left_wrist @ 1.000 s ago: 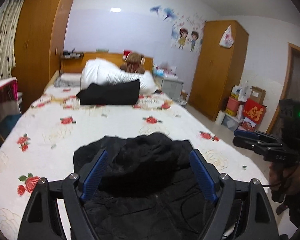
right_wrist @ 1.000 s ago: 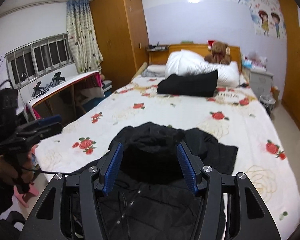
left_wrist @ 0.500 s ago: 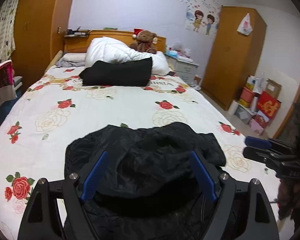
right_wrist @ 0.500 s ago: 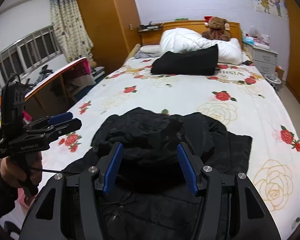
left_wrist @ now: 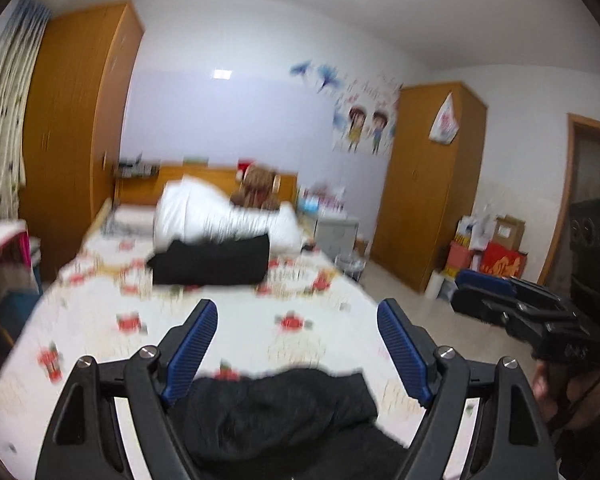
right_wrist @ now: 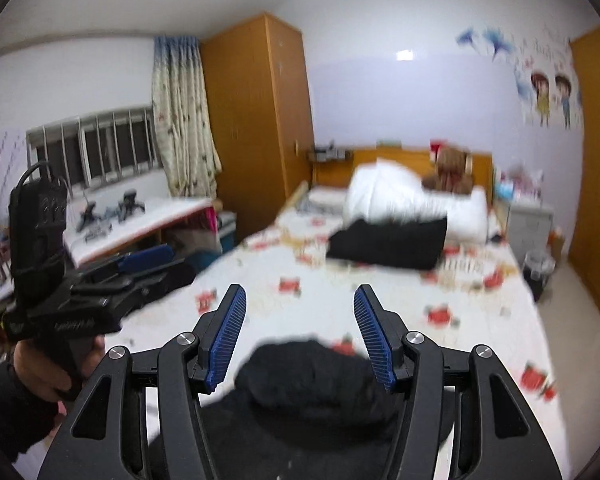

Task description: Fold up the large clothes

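A crumpled black jacket (left_wrist: 284, 416) lies on the near end of the bed with the white rose-print sheet (left_wrist: 100, 332); it also shows in the right wrist view (right_wrist: 308, 380). My left gripper (left_wrist: 298, 354) is open and empty, raised above the jacket's near part. My right gripper (right_wrist: 300, 336) is open and empty, also raised above the jacket. Each gripper shows in the other's view, the right gripper (left_wrist: 484, 296) at the right of the bed, the left gripper (right_wrist: 148, 264) at the left. Both views are motion-blurred.
A folded black garment (left_wrist: 212, 262) lies further up the bed before a white duvet (left_wrist: 220, 216) and a teddy bear (left_wrist: 260, 188). Wooden wardrobes (left_wrist: 424, 184) stand at both sides. A desk (right_wrist: 140, 220) stands left of the bed; boxes (left_wrist: 496, 252) by the door.
Both grippers have lifted and tilted up, so the jacket has dropped low in both views and more of the room shows. Jaws stay open and empty.
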The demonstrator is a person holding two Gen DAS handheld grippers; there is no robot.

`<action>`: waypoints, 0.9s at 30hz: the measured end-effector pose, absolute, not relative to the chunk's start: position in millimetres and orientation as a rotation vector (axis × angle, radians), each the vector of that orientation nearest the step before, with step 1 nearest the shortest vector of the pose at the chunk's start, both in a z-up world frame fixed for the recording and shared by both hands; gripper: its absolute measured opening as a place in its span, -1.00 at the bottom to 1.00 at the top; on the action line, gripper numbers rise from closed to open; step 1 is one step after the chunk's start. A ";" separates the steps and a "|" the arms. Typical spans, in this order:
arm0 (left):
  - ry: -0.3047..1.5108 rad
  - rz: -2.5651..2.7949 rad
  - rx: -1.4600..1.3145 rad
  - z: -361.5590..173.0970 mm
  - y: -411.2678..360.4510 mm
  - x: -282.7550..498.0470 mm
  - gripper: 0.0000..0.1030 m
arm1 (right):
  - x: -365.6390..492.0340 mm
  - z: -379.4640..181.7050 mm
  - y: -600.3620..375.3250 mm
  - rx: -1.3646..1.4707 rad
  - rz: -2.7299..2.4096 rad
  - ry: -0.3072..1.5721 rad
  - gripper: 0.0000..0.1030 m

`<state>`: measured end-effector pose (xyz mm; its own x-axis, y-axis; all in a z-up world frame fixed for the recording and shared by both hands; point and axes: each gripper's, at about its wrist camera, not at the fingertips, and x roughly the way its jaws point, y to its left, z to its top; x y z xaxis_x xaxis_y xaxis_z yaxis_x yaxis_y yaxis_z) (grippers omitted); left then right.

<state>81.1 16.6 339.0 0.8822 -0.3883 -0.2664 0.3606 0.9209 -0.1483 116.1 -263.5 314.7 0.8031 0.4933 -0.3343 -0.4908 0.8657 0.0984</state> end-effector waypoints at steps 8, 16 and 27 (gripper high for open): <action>0.076 -0.369 -0.042 494.8 36.4 41.8 0.62 | 99.0 468.3 -291.8 0.077 0.478 0.192 0.16; 0.003 -0.347 0.011 539.5 55.5 2.4 0.62 | 45.9 511.6 -302.5 0.019 0.437 0.064 0.24; 0.186 -0.394 -0.003 422.8 54.3 -15.4 0.63 | 15.6 399.4 -309.1 0.018 0.457 0.231 0.25</action>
